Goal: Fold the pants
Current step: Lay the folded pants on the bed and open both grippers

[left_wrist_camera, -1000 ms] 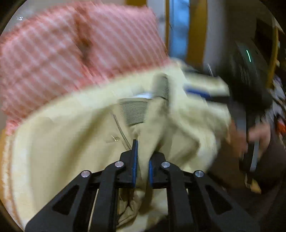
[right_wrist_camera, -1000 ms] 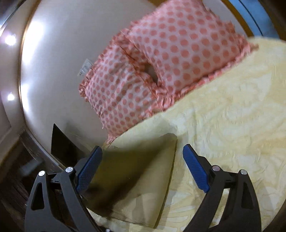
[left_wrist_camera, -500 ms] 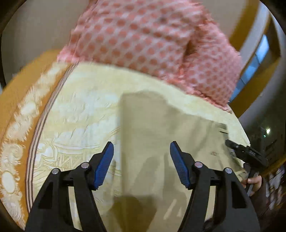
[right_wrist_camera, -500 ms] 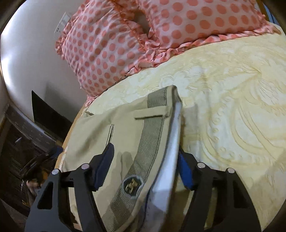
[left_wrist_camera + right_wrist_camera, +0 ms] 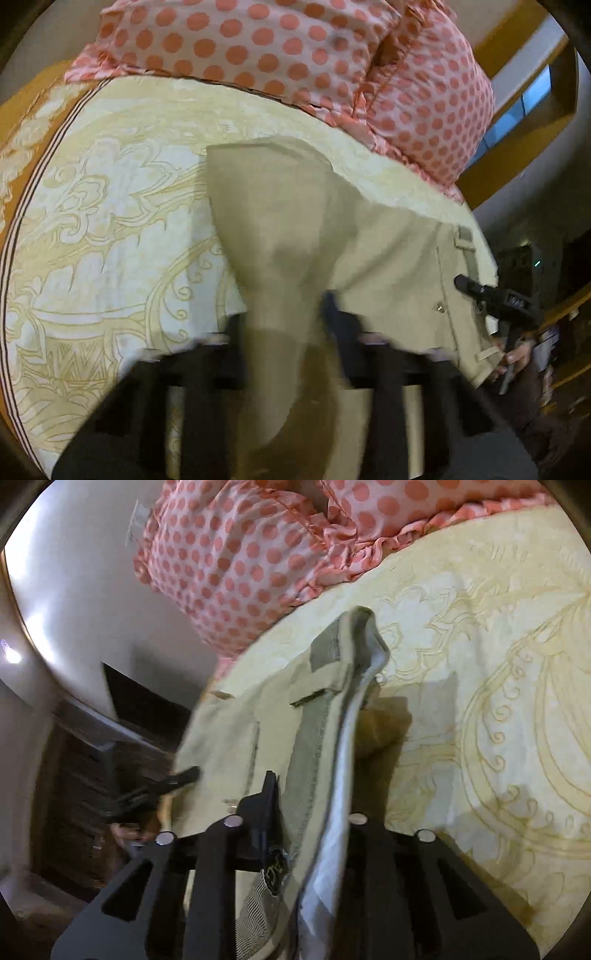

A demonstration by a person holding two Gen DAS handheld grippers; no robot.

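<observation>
- The pants (image 5: 373,236) lie on the yellow patterned bedspread (image 5: 110,229), just near of the two pink polka-dot pillows (image 5: 280,48), with the waist end over at the right edge of the bed in the left wrist view.
- The left gripper (image 5: 286,332) is blurred, but fabric runs up between its two fingers – they look closed in on a bunched length of the beige cloth, a leg by the look of it, though the blur makes the exact grip hard to judge.
- Over to the right gripper (image 5: 310,797): the grey ribbed waistband (image 5: 314,731) and its pale inner lining pass straight between the fingers, which stand narrow on either side of it, so it seems to have the waist pinched.
- In the left wrist view the right gripper's tip (image 5: 495,295) shows at the waist edge beside a small metal stud, the person's hand (image 5: 517,356) behind it.
- As for progress – the pants look doubled along their length, one leg upon the other, with a belt loop (image 5: 317,692) showing on top; that first fold reads as done.
- Still to come, by this reckoning: the crosswise fold bringing leg end and waist together, then smoothing.
- The cloth is rumpled and lifted off the bed, not yet a flat, tidy packet.
</observation>
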